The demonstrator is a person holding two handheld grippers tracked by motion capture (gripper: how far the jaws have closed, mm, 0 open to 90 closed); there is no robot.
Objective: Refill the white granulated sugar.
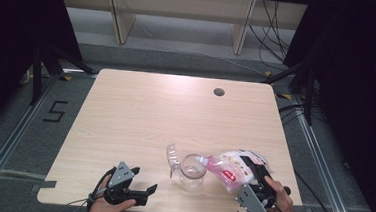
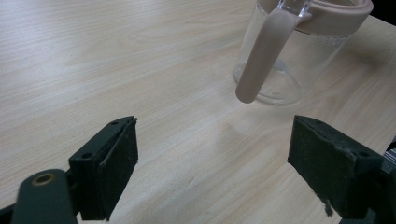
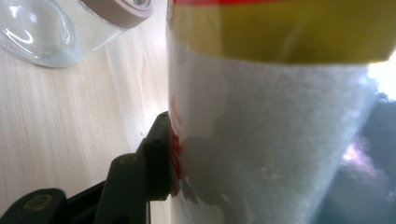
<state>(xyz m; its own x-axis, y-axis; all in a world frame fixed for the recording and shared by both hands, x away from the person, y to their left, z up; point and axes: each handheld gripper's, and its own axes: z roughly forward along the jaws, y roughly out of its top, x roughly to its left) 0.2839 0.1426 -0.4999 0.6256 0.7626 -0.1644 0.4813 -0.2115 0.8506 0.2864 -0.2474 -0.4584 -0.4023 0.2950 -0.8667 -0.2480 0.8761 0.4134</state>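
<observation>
Right tool [image 1: 251, 183] clamps a pink-and-white refill bag [image 1: 232, 166], tilted over the clear jar [image 1: 192, 169].

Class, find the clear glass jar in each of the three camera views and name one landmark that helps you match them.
High view: the glass jar stands near the table's front edge, right of centre, the bag's spout at its mouth.
Left gripper view: top right, its beige rim and hanging clasp facing the camera.
Right gripper view: top left corner, partly cut off.
Shared landmark: the pale wooden table.
</observation>
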